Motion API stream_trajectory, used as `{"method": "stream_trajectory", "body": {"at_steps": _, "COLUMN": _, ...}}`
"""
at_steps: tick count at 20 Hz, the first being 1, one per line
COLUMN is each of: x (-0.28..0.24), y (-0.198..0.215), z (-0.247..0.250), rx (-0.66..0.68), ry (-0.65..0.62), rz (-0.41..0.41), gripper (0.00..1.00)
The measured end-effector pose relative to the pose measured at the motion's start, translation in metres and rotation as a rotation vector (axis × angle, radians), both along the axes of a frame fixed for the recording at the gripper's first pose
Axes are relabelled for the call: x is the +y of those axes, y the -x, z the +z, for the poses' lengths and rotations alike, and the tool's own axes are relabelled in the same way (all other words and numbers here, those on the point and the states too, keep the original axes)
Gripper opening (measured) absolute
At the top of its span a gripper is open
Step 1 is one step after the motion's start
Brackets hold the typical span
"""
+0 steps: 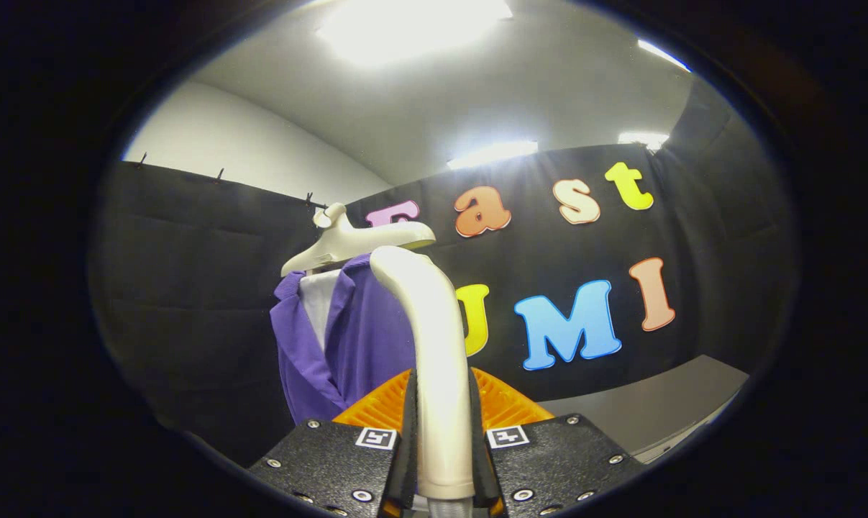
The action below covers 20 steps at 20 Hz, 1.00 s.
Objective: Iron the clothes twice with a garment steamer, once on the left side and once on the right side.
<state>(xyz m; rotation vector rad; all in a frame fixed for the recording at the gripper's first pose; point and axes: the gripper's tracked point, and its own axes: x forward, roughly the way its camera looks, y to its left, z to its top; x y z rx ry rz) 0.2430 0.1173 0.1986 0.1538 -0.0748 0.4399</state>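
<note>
Gripper is holding the steamer handle: both fingers are pressing on it from either side, and the handle is running up out of the narrow gap between them.

Long axis of the handle is lying along the fingers, pointing forward and up; near its top it is bending over toward the left. The steamer's working face is not visible, so whether it is touching cloth cannot be told.

Purple garment is hanging on a pale hanger beyond the fingers, just left of the handle. The handle is covering part of the garment's right side, and its bent top is sitting just below the hanger's right arm. A white inner layer is showing at the open collar. The booth wall is hanging behind the garment, and a grey tabletop is lying off to the right, well apart from the garment.

Judgement: the steamer is gripped and raised near shoulder height of the garment, so a downward pass looks to be the step in hand. The deciding relation is sideways: the garment is lying mostly left of the handle, so each pass calls for shifting the head left onto the cloth and keeping the stroke parallel to the garment's vertical hang.
</note>
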Motion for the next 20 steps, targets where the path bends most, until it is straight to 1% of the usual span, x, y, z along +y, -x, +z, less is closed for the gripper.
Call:
{"method": "stream_trajectory", "body": {"at_steps": 6, "x": 0.048, "y": 0.027, "z": 0.017, "rx": -0.062, "ry": 0.019, "rz": 0.014, "gripper": 0.31}}
{"method": "stream_trajectory", "body": {"at_steps": 11, "x": 0.083, "y": 0.035, "z": 0.021, "rx": -0.130, "ry": 0.069, "rz": -0.002, "gripper": 0.31}}
{"method": "stream_trajectory", "body": {"at_steps": 16, "x": 0.103, "y": 0.031, "z": -0.006, "rx": -0.121, "ry": 0.138, "rz": -0.040, "gripper": 0.31}}
{"method": "stream_trajectory", "body": {"at_steps": 20, "x": 0.109, "y": 0.022, "z": -0.042, "rx": -0.062, "ry": 0.166, "rz": -0.056, "gripper": 0.31}}
